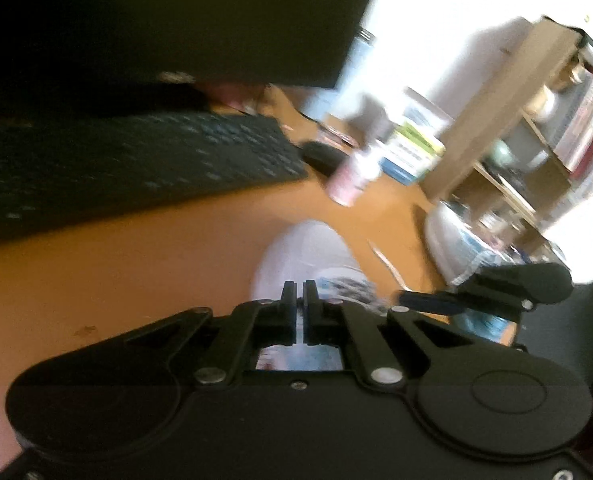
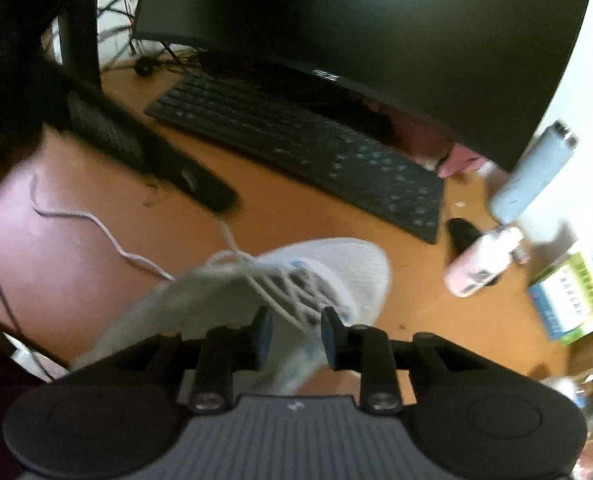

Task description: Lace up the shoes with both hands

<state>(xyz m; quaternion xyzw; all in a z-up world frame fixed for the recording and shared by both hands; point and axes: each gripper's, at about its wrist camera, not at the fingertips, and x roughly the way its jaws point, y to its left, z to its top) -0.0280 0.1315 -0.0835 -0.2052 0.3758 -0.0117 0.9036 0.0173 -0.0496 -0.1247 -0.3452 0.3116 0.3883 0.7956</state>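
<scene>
A white mesh sneaker (image 2: 316,268) lies on the orange desk, toe pointing away; its toe also shows in the left wrist view (image 1: 304,252). A white lace (image 2: 96,224) trails loose from the eyelets to the left across the desk. My right gripper (image 2: 296,332) is open, its fingers either side of the laced tongue, holding nothing. My left gripper (image 1: 300,300) has its jaws nearly together just above the shoe; blur hides whether lace is pinched between them. The other gripper's black finger (image 1: 492,288) shows at the right of the left wrist view.
A black keyboard (image 2: 304,152) and dark monitor (image 2: 356,28) stand behind the shoe. A pink bottle (image 2: 480,264), a light blue bottle (image 2: 532,176), a black mouse (image 2: 462,232) and a box (image 2: 572,292) sit right. A wooden shelf (image 1: 528,120) stands at the right.
</scene>
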